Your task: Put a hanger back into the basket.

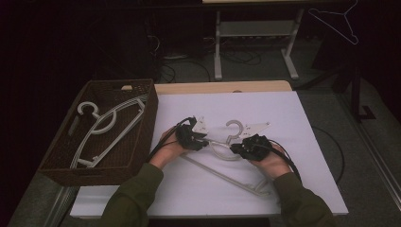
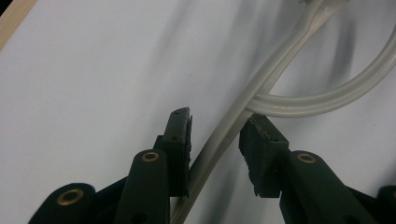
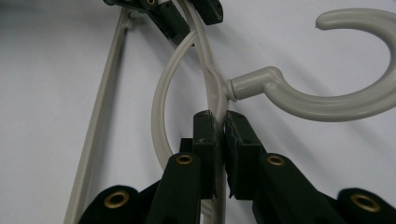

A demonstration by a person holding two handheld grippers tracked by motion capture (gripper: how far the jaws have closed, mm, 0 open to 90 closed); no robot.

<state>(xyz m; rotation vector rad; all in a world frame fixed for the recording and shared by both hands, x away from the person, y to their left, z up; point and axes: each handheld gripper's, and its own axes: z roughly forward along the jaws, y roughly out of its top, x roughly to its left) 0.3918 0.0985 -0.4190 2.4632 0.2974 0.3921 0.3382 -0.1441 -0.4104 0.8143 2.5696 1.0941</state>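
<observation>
A white plastic hanger [image 1: 235, 126] lies flat on the white table top [image 1: 288, 113] between my two grippers. My right gripper [image 1: 249, 147] is shut on the hanger's shoulder, just below the hook's neck; the right gripper view shows its jaws [image 3: 218, 119] pinching the thin bar beside the hook [image 3: 327, 105]. My left gripper [image 1: 191, 137] stands open, and the hanger's other shoulder [image 2: 280, 60] runs between its jaws [image 2: 217, 126] with a gap at the right pad. The left gripper [image 3: 187, 16] also shows at the top of the right gripper view, straddling the bar.
A dark woven basket [image 1: 142, 137] stands at the table's left edge with a few white hangers [image 1: 108, 120] in it. Another hanger [image 1: 338, 21] hangs at the far right on a dark stand. Table legs and cables are on the floor behind.
</observation>
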